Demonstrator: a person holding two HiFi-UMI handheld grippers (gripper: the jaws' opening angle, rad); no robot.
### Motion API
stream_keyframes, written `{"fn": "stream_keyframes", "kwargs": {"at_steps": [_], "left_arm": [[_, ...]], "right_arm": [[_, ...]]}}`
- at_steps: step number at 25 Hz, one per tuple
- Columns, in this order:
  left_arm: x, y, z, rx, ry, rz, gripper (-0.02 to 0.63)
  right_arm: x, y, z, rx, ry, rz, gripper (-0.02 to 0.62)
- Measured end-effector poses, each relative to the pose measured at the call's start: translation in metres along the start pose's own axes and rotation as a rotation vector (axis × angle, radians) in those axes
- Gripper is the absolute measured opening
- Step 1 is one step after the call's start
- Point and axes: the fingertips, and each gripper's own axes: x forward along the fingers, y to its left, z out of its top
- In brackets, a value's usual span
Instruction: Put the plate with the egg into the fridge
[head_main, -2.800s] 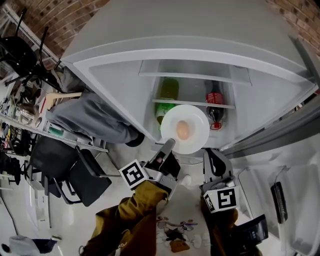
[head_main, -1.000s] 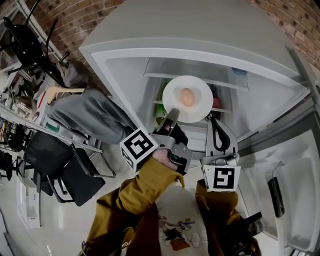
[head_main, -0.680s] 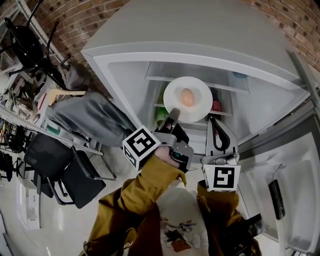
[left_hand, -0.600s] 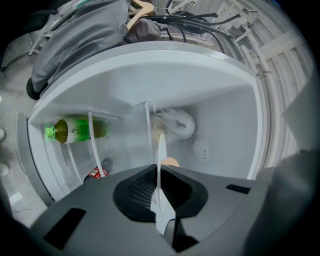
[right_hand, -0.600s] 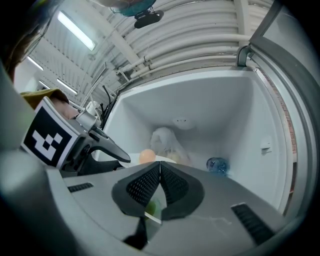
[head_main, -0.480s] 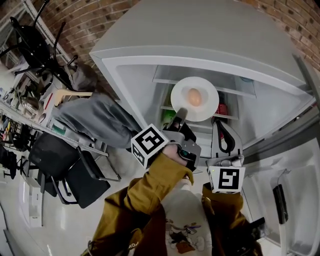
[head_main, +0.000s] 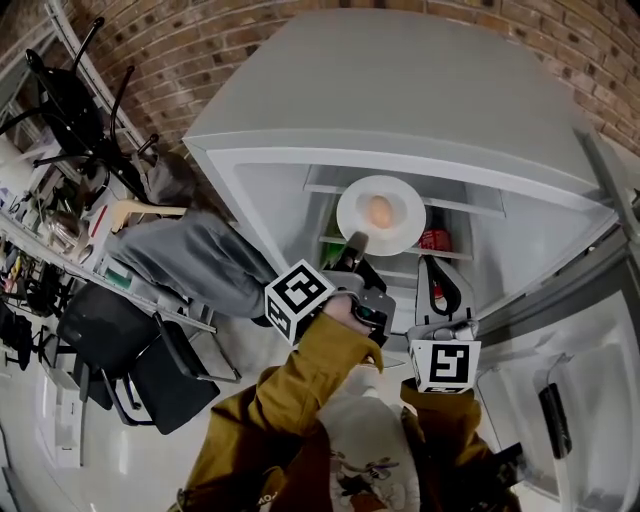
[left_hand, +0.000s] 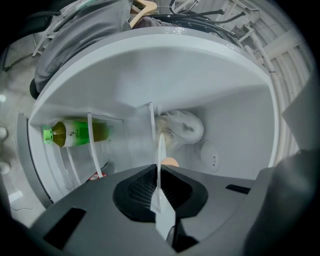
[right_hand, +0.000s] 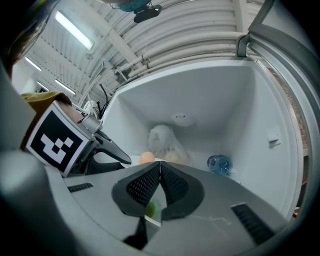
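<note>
Dark fingers (left_hand: 135, 192) of the left gripper (left_hand: 159, 172) hide most of the tan egg (left_hand: 170, 161) (its round white plate (left_hand: 161, 147) shows only edge-on).

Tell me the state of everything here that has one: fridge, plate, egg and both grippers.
fridge: door open.
plate: gripped at its rim, level, egg on it.
egg: whole, resting on the plate.
left gripper: shut on the plate.
right gripper: shut, nothing between its jaws.

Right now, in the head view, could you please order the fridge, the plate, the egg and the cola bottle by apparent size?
1. Fridge
2. White plate
3. Egg and cola bottle: unranked, because only the bottle's red label shows. That part looks roughly egg-sized, and the rest is hidden.
</note>
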Motion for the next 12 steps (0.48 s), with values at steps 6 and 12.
{"fn": "stream_keyframes", "kwargs": {"at_steps": [6, 12], "left_arm": [[0.007, -0.002, 0.002, 0.004, 0.012, -0.001, 0.017], [0.016, -0.006, 0.004, -0.006, 0.018, -0.008, 0.017]], "right_arm": [[0.006, 0.001, 0.003, 0.003, -0.003, 0.001, 0.006], [0.011, 0.001, 0.006, 0.009, -0.011, -0.004, 0.006]]}}
